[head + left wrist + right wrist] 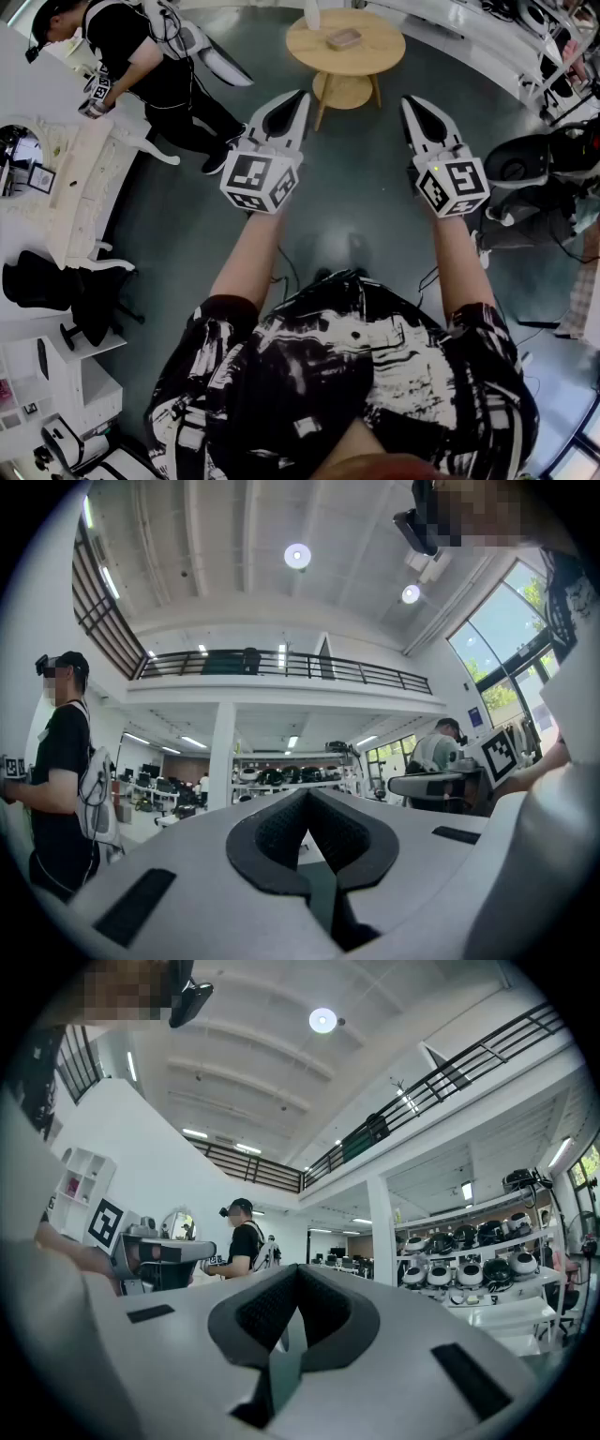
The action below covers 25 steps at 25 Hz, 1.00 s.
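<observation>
Two grippers held above the grey floor (pixel 361 202): left gripper (pixel 300 95) and right gripper (pixel 410 99), jaws closed and empty, pointing toward a round wooden table (pixel 312 44).

Open lab hall: helmet shelves (pixel 469 1274), mezzanine railing (pixel 272 664).

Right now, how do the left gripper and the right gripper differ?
In the head view the left gripper slants up-right, tips near the legs of the round wooden table; the right gripper slants up-left, over dark floor. The left gripper view shows a person in black at its left; the right gripper view shows helmet shelves at its right. Both have jaws together, nothing between them.
</observation>
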### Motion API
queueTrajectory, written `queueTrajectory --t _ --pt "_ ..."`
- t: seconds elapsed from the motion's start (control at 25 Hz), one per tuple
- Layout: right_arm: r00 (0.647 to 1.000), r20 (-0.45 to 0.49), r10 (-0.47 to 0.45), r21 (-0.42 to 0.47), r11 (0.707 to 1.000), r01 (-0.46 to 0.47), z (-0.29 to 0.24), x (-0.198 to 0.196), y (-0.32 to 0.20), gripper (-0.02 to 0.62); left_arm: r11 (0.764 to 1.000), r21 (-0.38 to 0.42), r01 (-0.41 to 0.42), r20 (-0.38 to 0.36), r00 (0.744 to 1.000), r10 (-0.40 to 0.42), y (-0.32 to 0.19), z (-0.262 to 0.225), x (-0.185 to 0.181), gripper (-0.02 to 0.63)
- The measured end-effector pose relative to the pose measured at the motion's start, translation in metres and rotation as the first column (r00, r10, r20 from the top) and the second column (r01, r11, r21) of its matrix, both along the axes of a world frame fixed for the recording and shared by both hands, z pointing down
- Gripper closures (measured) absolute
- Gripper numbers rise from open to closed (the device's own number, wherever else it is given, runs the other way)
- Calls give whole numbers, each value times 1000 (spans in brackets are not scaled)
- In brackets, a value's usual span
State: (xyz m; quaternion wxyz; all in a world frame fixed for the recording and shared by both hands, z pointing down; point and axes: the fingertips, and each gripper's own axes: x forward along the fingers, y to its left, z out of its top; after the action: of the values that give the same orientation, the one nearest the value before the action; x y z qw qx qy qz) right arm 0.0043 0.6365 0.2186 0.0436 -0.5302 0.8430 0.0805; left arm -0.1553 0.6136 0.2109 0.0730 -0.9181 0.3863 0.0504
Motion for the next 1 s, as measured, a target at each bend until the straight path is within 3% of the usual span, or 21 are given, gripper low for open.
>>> queueTrajectory --t 0.6,0.76,0.8,0.84,0.92,1.0 --pt "1000 -1 -10 9 1000 10 -3 -2 3 595 1000 5 -1 -1 1000 1 1 -2 -1 606" --pt "997 69 -21 49 999 17 -12 4 7 589 1000 6 -1 1 1000 1 3 -5 -2 606" --pt "994 105 -24 62 998 18 -15 7 7 316 1000 6 -1 2 1000 1 4 -4 -1 606" --pt "990 138 -19 75 997 8 -18 11 7 130 1000 7 -1 2 1000 1 5 -4 -1 606" --pt "988 154 19 97 995 -34 -19 23 7 38 1000 7 -1 3 1000 1 7 -4 1 606" --pt "990 137 45 105 993 -60 -17 30 8 21 1000 8 -1 4 1000 1 8 -4 3 606"
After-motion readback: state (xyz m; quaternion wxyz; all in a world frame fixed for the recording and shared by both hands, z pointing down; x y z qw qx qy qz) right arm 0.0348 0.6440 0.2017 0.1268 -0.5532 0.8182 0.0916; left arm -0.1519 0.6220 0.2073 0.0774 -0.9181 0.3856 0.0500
